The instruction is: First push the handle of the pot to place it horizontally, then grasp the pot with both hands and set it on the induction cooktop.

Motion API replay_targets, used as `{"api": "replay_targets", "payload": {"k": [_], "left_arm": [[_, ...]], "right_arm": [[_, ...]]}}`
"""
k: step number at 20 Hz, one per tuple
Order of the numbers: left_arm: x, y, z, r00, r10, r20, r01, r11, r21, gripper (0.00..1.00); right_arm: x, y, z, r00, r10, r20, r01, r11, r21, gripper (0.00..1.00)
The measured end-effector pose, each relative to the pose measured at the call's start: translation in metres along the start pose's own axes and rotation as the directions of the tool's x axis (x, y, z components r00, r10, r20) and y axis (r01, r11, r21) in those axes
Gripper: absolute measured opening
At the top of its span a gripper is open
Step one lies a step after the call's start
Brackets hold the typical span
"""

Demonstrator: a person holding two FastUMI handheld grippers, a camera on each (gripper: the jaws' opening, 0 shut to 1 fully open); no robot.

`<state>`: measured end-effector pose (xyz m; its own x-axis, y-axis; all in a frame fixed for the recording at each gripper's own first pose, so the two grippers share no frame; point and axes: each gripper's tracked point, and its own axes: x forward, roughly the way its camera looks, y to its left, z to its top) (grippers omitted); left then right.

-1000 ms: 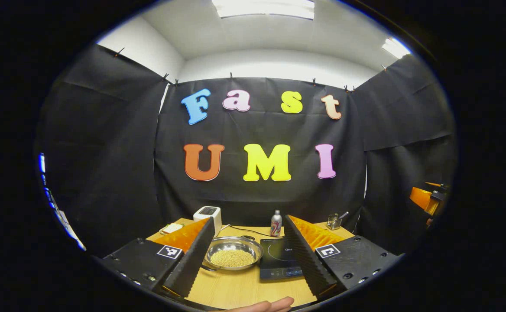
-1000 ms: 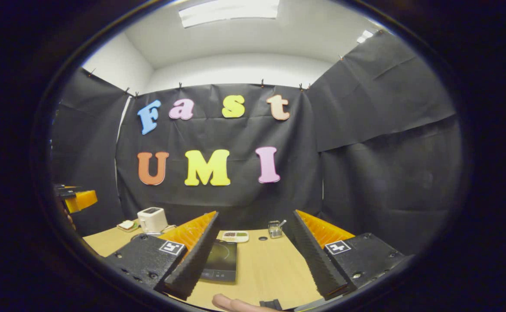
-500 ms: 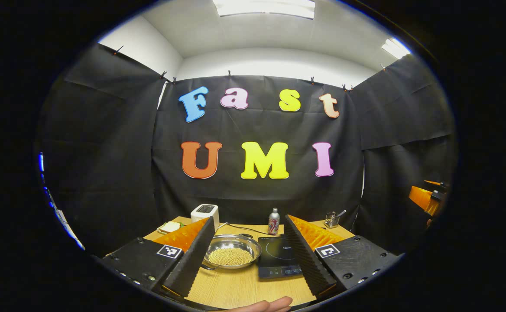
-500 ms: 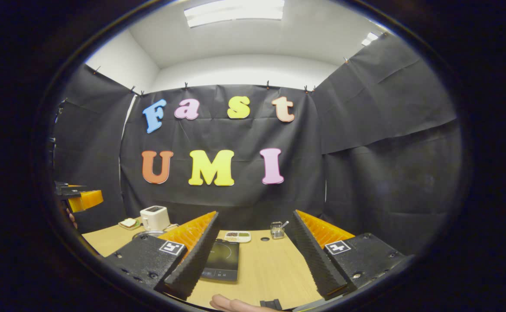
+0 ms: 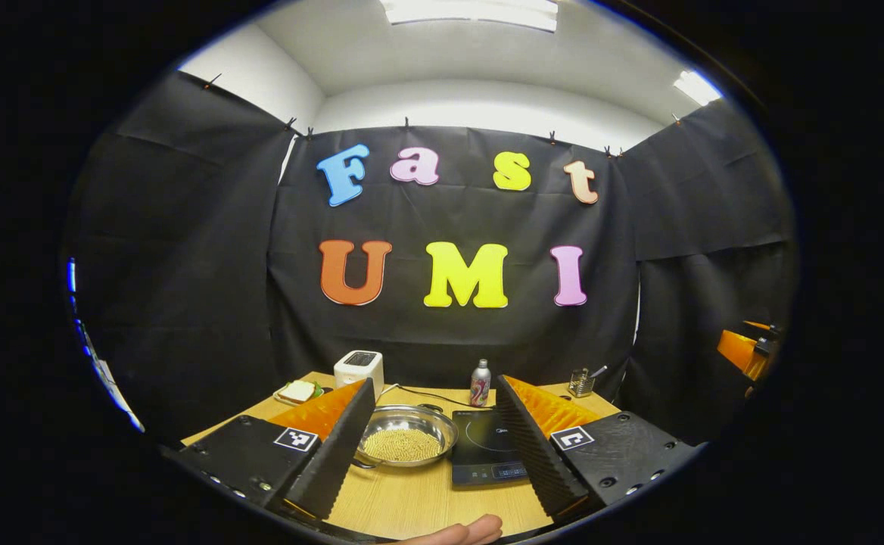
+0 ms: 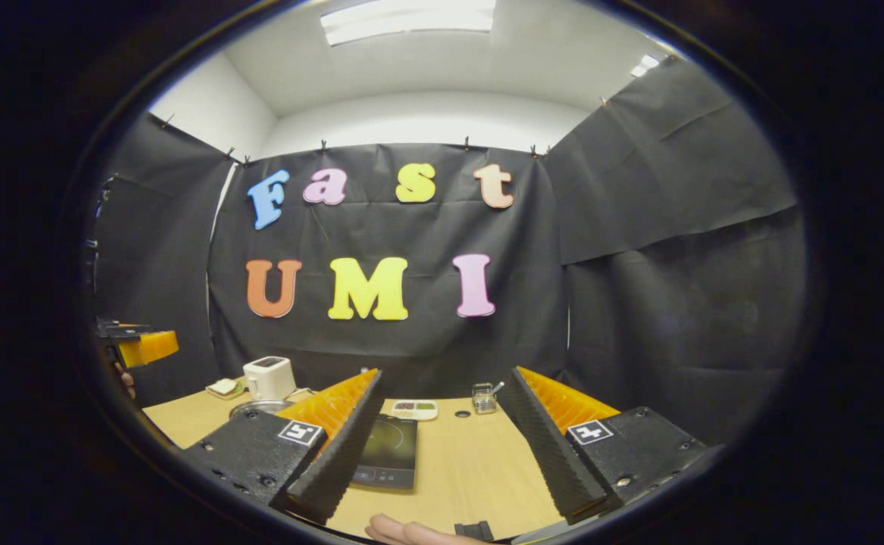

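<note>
Both grippers are held level above the table [image 5: 412, 503], fingers spread: pot [image 5: 404, 437] between the left gripper [image 5: 427, 446] fingers, induction cooktop [image 6: 387, 454] between the right gripper [image 6: 442, 454] fingers.

Pot [image 5: 406, 436]: shiny bare metal. Induction cooktop [image 5: 484, 446]: glossy black glass top. Table [image 6: 472, 469]: pale matt wood grain. Toaster [image 5: 359, 369]: smooth white plastic.

A light wooden table [image 5: 412, 503] holds everything. On it sits a round shiny metal pot [image 5: 407, 436] full of small yellow grains, just beside a flat black induction cooktop [image 5: 482, 454]. Farther back stand a white toaster [image 5: 359, 369], a small plate with a sandwich [image 5: 298, 392], a slim metal bottle [image 5: 480, 384], a small clear holder [image 5: 580, 383] and a white tray [image 6: 414, 409].
</note>
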<state>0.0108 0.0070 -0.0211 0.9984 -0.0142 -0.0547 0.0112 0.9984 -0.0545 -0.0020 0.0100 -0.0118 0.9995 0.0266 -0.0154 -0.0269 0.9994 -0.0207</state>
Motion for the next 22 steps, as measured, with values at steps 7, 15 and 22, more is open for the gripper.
{"api": "replay_targets", "payload": {"k": [7, 15, 22], "left_arm": [[0.026, 0.015, -0.023, 0.998, -0.011, -0.057, 0.007, 0.998, -0.066, 0.83], [0.062, 0.038, -0.097, 0.960, 0.013, -0.279, -0.014, 1.000, -0.002, 0.01], [0.094, 0.055, -0.171, 0.879, -0.003, -0.476, -0.012, 1.000, -0.029, 0.00]], "right_arm": [[0.004, 0.002, -0.005, 1.000, 0.004, 0.001, -0.004, 1.000, -0.002, 1.00], [0.011, 0.004, -0.022, 1.000, 0.002, -0.023, -0.002, 1.000, 0.001, 1.00], [0.039, 0.001, -0.042, 0.997, -0.017, -0.075, 0.017, 1.000, 0.002, 1.00]]}}
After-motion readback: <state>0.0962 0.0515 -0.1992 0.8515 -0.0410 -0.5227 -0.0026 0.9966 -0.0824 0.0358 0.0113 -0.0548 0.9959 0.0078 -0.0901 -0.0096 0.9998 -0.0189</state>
